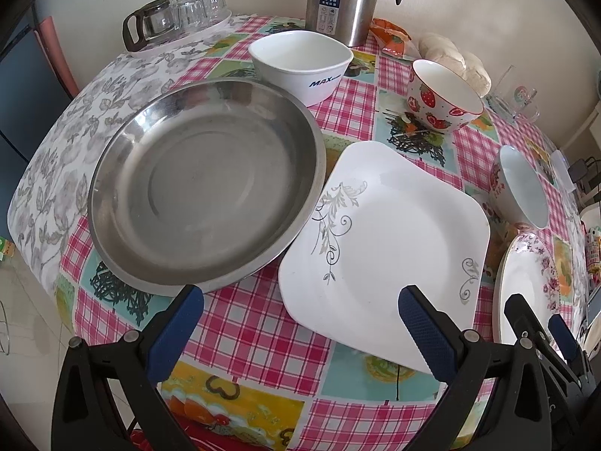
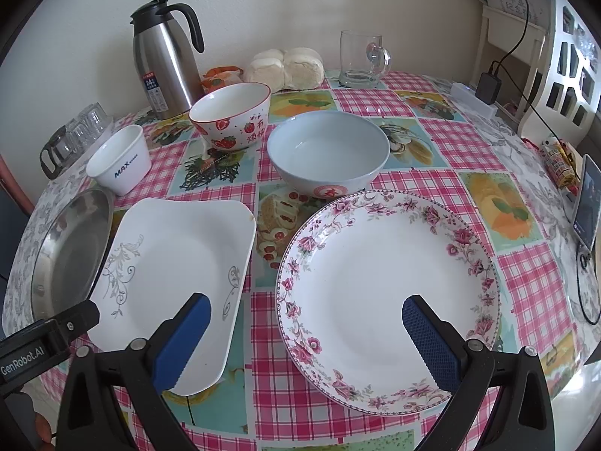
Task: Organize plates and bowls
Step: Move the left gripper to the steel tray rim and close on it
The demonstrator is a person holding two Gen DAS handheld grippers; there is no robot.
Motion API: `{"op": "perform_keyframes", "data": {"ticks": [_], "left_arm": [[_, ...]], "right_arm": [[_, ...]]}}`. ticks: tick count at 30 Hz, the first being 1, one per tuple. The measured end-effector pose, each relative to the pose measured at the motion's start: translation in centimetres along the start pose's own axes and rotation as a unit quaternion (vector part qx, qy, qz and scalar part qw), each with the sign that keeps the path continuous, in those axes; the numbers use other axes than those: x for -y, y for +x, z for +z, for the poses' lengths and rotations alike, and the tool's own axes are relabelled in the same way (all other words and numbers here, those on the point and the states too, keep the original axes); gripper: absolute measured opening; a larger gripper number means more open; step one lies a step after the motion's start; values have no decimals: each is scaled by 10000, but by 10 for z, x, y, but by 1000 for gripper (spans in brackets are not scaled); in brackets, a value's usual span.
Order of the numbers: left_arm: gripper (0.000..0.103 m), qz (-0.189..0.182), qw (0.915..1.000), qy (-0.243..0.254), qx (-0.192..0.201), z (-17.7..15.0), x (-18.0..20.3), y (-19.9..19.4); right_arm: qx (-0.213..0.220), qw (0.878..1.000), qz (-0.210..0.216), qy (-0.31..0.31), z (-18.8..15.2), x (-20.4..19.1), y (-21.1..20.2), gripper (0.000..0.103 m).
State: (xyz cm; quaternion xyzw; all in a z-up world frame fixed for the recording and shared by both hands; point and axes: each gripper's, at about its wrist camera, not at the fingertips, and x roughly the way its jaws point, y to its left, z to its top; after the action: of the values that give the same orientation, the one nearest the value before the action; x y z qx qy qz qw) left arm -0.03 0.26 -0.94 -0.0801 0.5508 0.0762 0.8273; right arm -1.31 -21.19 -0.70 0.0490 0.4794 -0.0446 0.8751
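My left gripper (image 1: 300, 300) hangs open over the near table edge, between a round steel plate (image 1: 206, 184) and a white square plate (image 1: 387, 244) whose corner overlaps the steel rim. My right gripper (image 2: 306, 302) is open above the near rim of a pink-flowered round plate (image 2: 387, 297), with the square plate (image 2: 176, 270) to its left. Behind the plates stand a white square bowl (image 2: 120, 161), a strawberry bowl (image 2: 231, 116) and a pale blue bowl (image 2: 326, 150), all upright and empty.
A steel thermos jug (image 2: 165, 64), wrapped buns (image 2: 285, 65) and a glass mug (image 2: 362, 60) line the wall. A tray of glasses (image 1: 180, 18) sits at the back left. A phone (image 2: 588, 210) and a charger (image 2: 488, 86) lie at the right edge.
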Motion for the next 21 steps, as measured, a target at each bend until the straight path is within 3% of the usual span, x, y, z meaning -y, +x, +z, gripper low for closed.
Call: {"op": "perform_keyframes", "data": {"ticks": [8,13,18,21], "left_arm": [[103,-95,9999,-70,-44,2,-4,0],[103,-167,9992,-361,-34,7,-21,-2],[103,262,9944,-798,640,16,-55,-20],[103,266,9874,-1392,707,20,-86,-21]], "right_arm": [[-27,10000,-16,-37,-1,-6,2,103],[-48,9999,34,-92,-3,-18,3,103],[-61,9996,189,-186,-5,-36,5,103],[-87,9993,287,-218,-7,-47,7,103]]}}
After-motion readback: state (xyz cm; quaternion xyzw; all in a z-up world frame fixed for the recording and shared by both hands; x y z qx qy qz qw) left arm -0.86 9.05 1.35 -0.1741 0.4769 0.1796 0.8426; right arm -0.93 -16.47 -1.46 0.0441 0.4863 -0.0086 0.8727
